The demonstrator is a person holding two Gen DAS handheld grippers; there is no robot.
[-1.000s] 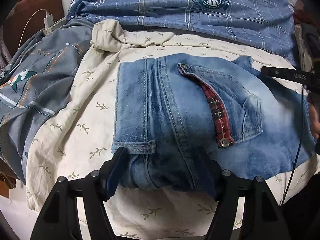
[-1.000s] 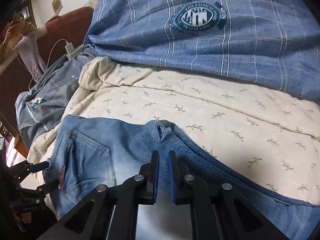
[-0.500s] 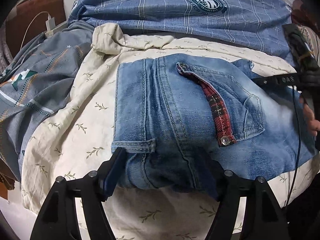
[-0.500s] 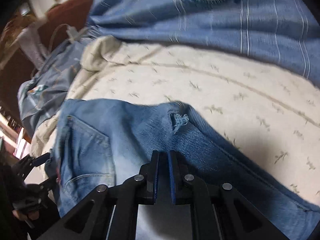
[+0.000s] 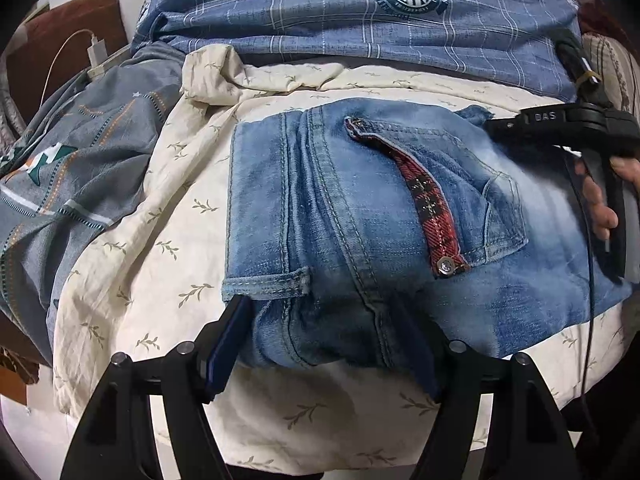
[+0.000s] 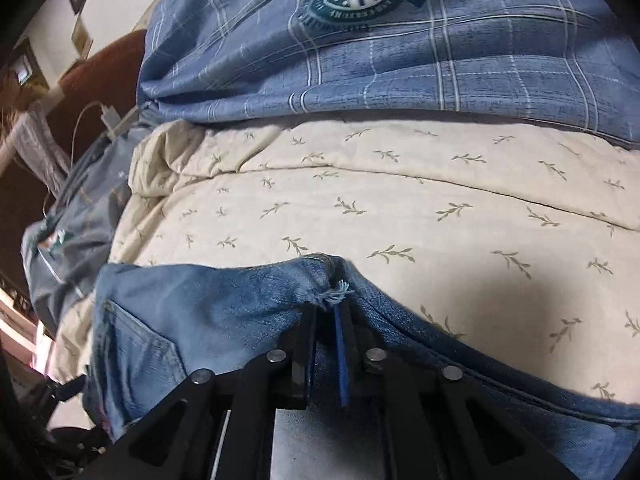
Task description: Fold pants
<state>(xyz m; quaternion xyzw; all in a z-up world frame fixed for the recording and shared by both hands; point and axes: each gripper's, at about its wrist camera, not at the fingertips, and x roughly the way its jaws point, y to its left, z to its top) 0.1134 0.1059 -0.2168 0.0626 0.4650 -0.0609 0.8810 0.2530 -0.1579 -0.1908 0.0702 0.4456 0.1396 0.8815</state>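
The jeans [image 5: 360,216] lie on the cream leaf-print sheet [image 5: 168,248], waistband toward the near edge, legs running off right. The left gripper [image 5: 324,340] stands spread, straddling the bunched waistband. The right gripper [image 6: 326,356] pinches a frayed denim fold.
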